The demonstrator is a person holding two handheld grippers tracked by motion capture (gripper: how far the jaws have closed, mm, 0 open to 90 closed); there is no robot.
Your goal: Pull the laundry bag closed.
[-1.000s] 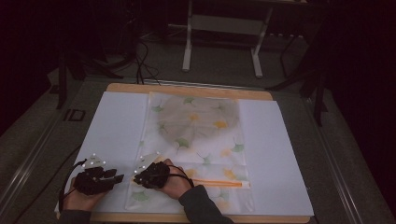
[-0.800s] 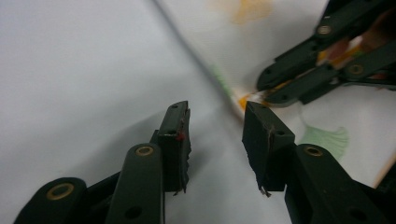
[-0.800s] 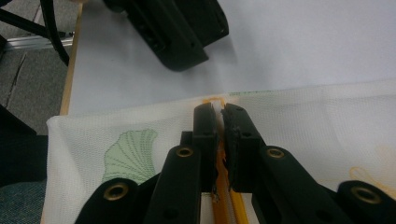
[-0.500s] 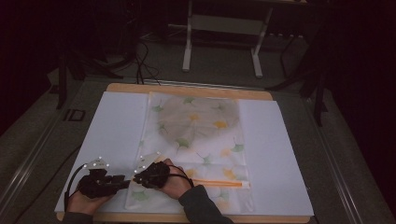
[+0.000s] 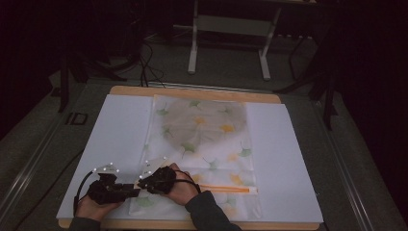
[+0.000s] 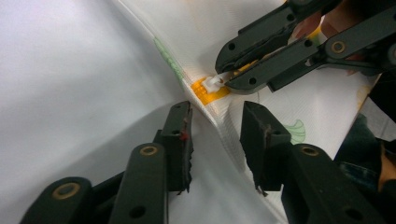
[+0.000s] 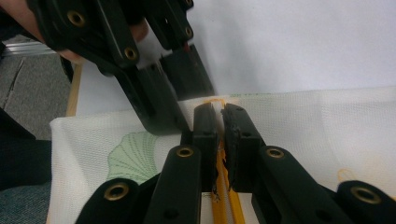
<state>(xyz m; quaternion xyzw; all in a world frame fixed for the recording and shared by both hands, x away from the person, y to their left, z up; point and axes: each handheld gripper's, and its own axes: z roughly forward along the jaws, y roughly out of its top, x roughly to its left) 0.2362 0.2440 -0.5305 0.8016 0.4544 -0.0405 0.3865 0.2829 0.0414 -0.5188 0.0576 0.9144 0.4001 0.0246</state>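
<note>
Right gripper [image 6: 224, 80] pinching my bag's [image 5: 202, 130] white zip slider [image 6: 212, 83], left gripper [image 6: 215, 122] just closing, pads astride bag edge, not pressing.

You will find almost nothing to read here. The one mark that looks like lettering sits on the grey floor strip [image 5: 53, 144] to the left of the table, where pale outlined characters [image 5: 77, 118] appear to read "ID"; they are dim and small, so treat that reading as uncertain. The printed bag [image 5: 202, 130] carries leaf patterns but no words.
</note>
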